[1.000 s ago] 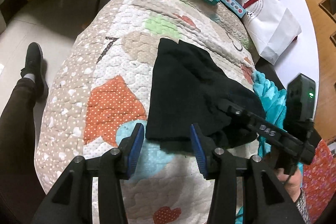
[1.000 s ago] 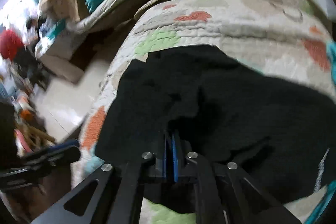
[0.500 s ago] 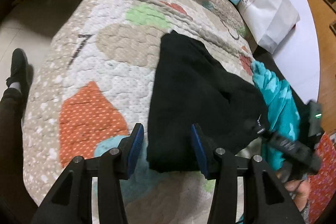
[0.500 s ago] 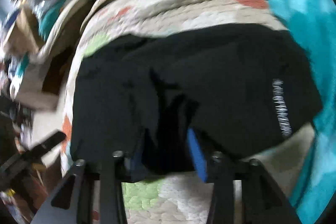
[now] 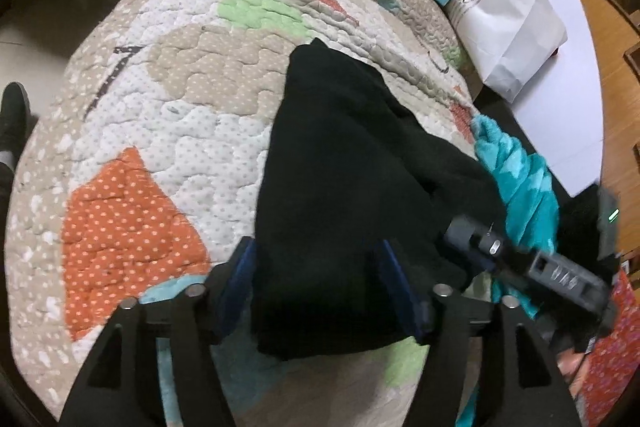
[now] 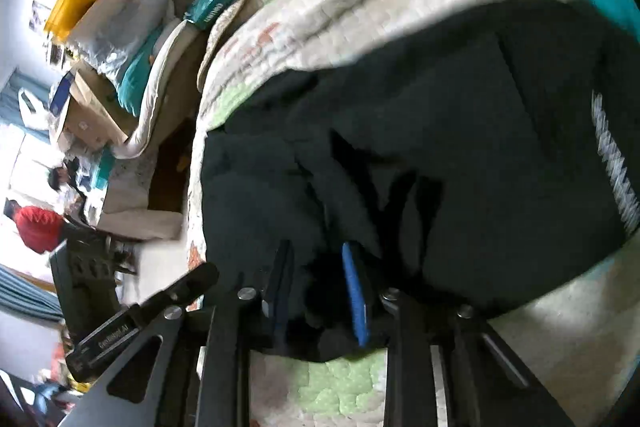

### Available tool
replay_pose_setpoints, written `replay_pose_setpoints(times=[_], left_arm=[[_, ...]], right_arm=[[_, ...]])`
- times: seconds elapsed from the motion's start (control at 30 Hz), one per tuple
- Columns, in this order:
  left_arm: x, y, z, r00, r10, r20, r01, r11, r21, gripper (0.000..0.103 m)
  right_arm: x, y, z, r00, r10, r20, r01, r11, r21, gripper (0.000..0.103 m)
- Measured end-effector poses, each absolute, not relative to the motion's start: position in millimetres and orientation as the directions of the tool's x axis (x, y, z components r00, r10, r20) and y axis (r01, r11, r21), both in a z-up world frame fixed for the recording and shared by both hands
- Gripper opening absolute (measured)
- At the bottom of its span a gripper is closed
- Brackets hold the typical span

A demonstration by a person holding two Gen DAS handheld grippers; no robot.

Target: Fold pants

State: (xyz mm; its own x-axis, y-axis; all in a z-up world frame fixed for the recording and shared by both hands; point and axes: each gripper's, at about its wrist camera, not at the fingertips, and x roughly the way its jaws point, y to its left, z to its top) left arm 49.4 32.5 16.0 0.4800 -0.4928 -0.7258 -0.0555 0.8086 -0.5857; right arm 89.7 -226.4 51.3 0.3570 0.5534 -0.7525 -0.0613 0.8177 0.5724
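The left gripper [image 5: 320, 287] has black angular arms with triangular cut-outs, silver screw heads at the joints and dark blue pads on its fingers [image 5: 240, 275]. The right gripper [image 6: 318, 291] is built alike, its black arms carrying round silver screws and a brighter blue pad. In the left view its grey body bears white lettering, with a small green light at the far right.

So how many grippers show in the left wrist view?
2: the left gripper open over the black pants, and the right gripper at the pants' right edge.
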Motion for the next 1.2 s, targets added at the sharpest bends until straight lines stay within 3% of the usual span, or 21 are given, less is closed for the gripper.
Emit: replay_pose_setpoints(times=[0.1, 0.13, 0.17, 0.2, 0.23, 0.27, 0.33, 0.43, 0.47, 0.5, 0.57, 0.73, 1.0, 1.2], left_arm=[[46.0, 21.2, 16.6, 0.518, -0.476, -0.711, -0.038, 0.817, -0.575, 0.078], [44.6, 16.1, 17.1, 0.526, -0.460, -0.715, -0.030, 0.830, -0.556, 0.078], [42.8, 10.0, 17.6, 0.531, -0.440, -0.725, -0.014, 0.850, -0.527, 0.073], [41.5, 4.7, 18.3, 0.532, -0.416, -0.737, -0.003, 0.870, -0.493, 0.055], [40.3, 0.6, 18.3, 0.532, -0.381, -0.756, 0.000, 0.893, -0.450, 0.043], [40.0, -0.5, 17.3, 0.531, -0.370, -0.763, 0.002, 0.900, -0.435, 0.024], [41.8, 4.3, 13.2, 0.519, -0.392, -0.760, -0.011, 0.886, -0.464, 0.015], [43.8, 8.0, 12.1, 0.510, -0.406, -0.758, -0.016, 0.877, -0.481, 0.013], [43.0, 7.4, 12.8, 0.513, -0.400, -0.760, -0.014, 0.881, -0.473, 0.013], [42.7, 6.9, 13.4, 0.513, -0.398, -0.760, -0.010, 0.883, -0.469, 0.013], [42.4, 8.4, 13.8, 0.511, -0.405, -0.758, -0.012, 0.879, -0.477, 0.012], [34.9, 28.7, 18.8, 0.505, -0.419, -0.755, -0.027, 0.866, -0.498, 0.012], [16.4, 95.8, 23.1, 0.525, -0.334, -0.783, -0.154, 0.867, -0.473, 0.013], [12.1, 125.9, 23.6, 0.491, -0.412, -0.768, -0.168, 0.820, -0.548, 0.021]], right_arm=[[107.8, -195.9, 87.9, 0.390, 0.468, -0.793, -0.214, 0.884, 0.417, 0.030], [114.2, -183.9, 96.7, 0.390, 0.460, -0.797, -0.258, 0.886, 0.385, 0.036], [122.6, -171.9, 103.7, 0.385, 0.458, -0.801, -0.298, 0.883, 0.362, 0.048], [134.1, -152.7, 109.8, 0.365, 0.464, -0.807, -0.355, 0.871, 0.340, 0.055], [145.4, -138.0, 112.7, 0.349, 0.465, -0.814, -0.390, 0.862, 0.325, 0.061], [157.4, -114.7, 112.0, 0.336, 0.453, -0.826, -0.433, 0.853, 0.291, 0.061], [183.2, -79.0, 104.2, 0.301, 0.421, -0.856, -0.487, 0.839, 0.242, 0.063], [209.2, -39.5, 73.8, 0.217, 0.355, -0.909, -0.516, 0.833, 0.202, 0.062], [212.3, -30.1, 60.8, 0.186, 0.319, -0.930, -0.530, 0.829, 0.178, 0.034], [213.0, -19.7, 46.0, 0.162, 0.252, -0.954, -0.549, 0.826, 0.125, 0.024], [203.3, -14.4, 43.0, 0.203, 0.204, -0.958, -0.586, 0.809, 0.048, 0.014], [200.8, -14.4, 49.4, 0.204, 0.224, -0.953, -0.577, 0.814, 0.068, 0.012], [193.9, 46.8, 66.6, 0.173, 0.346, -0.922, -0.622, 0.764, 0.170, 0.012], [193.5, 60.2, 59.4, 0.155, 0.380, -0.912, -0.571, 0.787, 0.231, 0.024]])
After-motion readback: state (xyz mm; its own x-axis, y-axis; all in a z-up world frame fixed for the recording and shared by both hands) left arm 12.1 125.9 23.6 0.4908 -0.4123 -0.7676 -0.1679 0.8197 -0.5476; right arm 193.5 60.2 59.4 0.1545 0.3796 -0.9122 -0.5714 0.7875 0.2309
